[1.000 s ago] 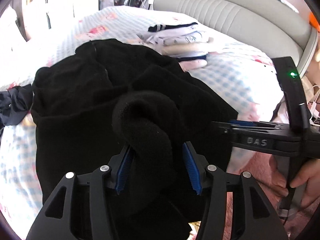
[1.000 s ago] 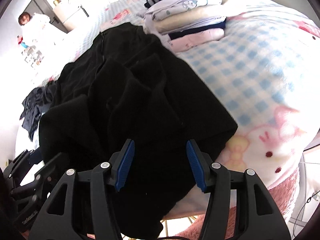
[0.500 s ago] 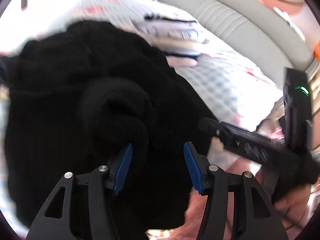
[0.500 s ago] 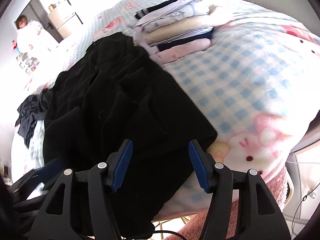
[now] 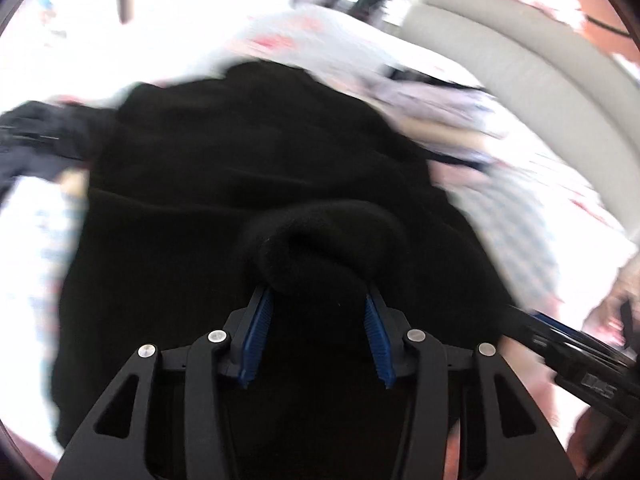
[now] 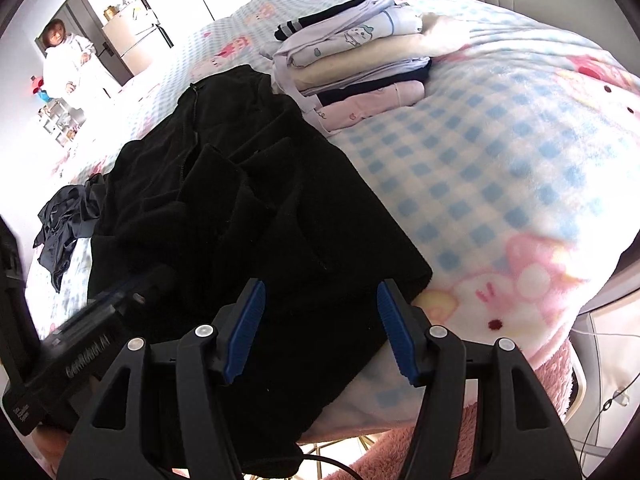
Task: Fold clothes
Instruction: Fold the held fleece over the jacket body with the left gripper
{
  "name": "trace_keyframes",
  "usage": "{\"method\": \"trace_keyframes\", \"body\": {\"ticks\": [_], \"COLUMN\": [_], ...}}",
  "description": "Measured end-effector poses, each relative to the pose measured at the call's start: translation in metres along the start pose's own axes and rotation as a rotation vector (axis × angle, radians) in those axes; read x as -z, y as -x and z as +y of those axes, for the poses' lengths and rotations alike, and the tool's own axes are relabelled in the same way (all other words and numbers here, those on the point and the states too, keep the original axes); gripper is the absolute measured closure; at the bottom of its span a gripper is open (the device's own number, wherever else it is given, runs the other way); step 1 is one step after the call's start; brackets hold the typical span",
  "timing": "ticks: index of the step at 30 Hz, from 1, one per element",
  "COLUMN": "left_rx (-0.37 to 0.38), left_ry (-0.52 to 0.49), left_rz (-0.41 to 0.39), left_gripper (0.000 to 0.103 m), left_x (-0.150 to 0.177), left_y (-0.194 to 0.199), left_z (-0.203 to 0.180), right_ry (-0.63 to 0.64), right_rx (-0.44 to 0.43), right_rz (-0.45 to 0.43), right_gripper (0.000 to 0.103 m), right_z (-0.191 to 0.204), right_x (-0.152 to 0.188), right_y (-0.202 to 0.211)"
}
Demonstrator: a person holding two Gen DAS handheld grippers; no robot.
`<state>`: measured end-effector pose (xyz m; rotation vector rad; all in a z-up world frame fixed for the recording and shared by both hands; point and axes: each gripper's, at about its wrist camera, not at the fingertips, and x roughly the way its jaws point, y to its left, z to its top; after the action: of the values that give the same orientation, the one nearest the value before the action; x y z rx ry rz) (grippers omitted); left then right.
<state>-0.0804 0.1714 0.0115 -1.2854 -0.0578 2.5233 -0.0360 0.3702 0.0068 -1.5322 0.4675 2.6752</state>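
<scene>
— Claws first, please. How is the left claw (image 5: 316, 334)?

— Its blue pads (image 5: 258, 334) are fairly wide apart, and a rolled fold of the black fleece jacket (image 5: 248, 184) sits between them. Whether the pads really press the cloth, I cannot tell; this view is blurred.

— And the right claw (image 6: 320, 330)?

— It is wide, with nothing between its pads. It hangs over the jacket's near hem, close to the near edge of the bed (image 6: 500, 184). At the lower left of this view the body of the left claw (image 6: 86, 334) reaches in over the cloth.

— Where does the jacket lie?

— It is spread and rumpled on the bed's blue-checked blanket (image 6: 460, 168), from the near edge toward the middle. Its zipper (image 6: 191, 128) runs away from us on the far part.

— What is beyond it?

— Left of the jacket lies a crumpled dark navy garment (image 6: 66, 224). At the far right, just beside the jacket's far corner, stands a stack of folded clothes (image 6: 356, 64). Behind the bed is a grey padded headboard (image 5: 532, 80), and far at the left a person in white (image 6: 66, 60) stands beside a cabinet (image 6: 132, 46).
</scene>
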Motion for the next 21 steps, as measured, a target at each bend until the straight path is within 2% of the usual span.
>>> {"method": "trace_keyframes", "body": {"ticks": [1, 3, 5, 8, 11, 15, 17, 19, 21], "left_rx": [0.009, 0.109, 0.193, 0.268, 0.310, 0.303, 0.254, 0.260, 0.235], "left_ry": [-0.008, -0.085, -0.150, -0.203, -0.246, -0.184, -0.148, -0.120, -0.127], "left_rz": [0.000, 0.025, 0.026, 0.014, 0.050, 0.130, 0.141, 0.138, 0.119], "left_gripper": [0.055, 0.050, 0.049, 0.045, 0.045, 0.044, 0.044, 0.042, 0.042], "left_x": [-0.002, -0.001, 0.005, 0.012, 0.021, 0.022, 0.018, 0.017, 0.017], "left_y": [0.005, 0.021, 0.037, 0.052, 0.042, 0.004, -0.014, -0.022, -0.028], "left_z": [0.003, 0.001, -0.008, -0.019, -0.031, -0.036, -0.034, -0.032, -0.033], "right_ry": [0.004, 0.008, 0.012, -0.002, -0.026, -0.024, -0.024, -0.021, -0.012], "right_rx": [-0.006, -0.013, -0.021, -0.024, -0.015, 0.003, 0.005, 0.008, -0.001], "right_rz": [0.002, 0.004, 0.006, -0.007, -0.015, -0.032, -0.014, 0.002, 0.025], "right_gripper": [0.042, 0.042, 0.042, 0.042, 0.042, 0.040, 0.040, 0.040, 0.039], "right_z": [0.001, 0.005, 0.008, 0.006, 0.001, -0.007, -0.008, -0.007, -0.004], "right_x": [0.000, 0.001, 0.002, 0.005, 0.006, 0.004, 0.005, 0.008, 0.011], "right_y": [-0.001, -0.003, -0.004, 0.000, 0.005, 0.012, 0.011, 0.009, 0.005]}}
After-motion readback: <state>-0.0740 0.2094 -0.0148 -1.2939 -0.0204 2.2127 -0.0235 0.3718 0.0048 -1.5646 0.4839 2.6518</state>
